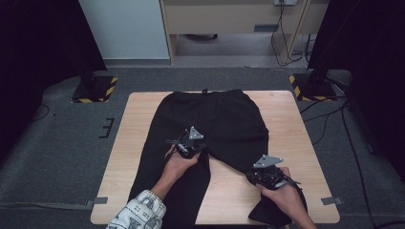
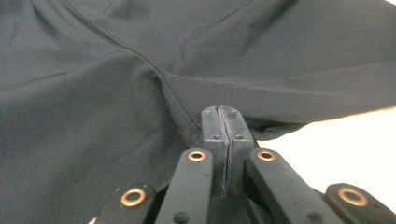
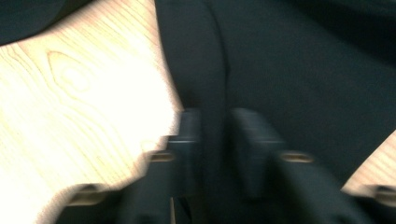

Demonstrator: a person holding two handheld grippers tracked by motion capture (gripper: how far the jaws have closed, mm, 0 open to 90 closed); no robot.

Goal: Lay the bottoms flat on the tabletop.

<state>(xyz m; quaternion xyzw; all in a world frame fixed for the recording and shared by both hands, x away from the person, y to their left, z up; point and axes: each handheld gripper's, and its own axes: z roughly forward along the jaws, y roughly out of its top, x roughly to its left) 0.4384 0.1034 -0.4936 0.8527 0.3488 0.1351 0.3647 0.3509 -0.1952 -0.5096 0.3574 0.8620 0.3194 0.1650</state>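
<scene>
Trousers (image 1: 224, 124) lie under both grippers, left (image 1: 190, 149) and right (image 1: 265, 175).

Light wooden table (image 1: 286, 124) at frame centre on grey carpet, black trousers (image 1: 215, 119) spread flat on it, waistband at the far edge, legs toward the bottom

Black trousers (image 1: 215, 124) spread on wooden table (image 1: 286, 119), left tool (image 1: 187, 145) at crotch, right tool (image 1: 267, 174) on trouser leg
</scene>
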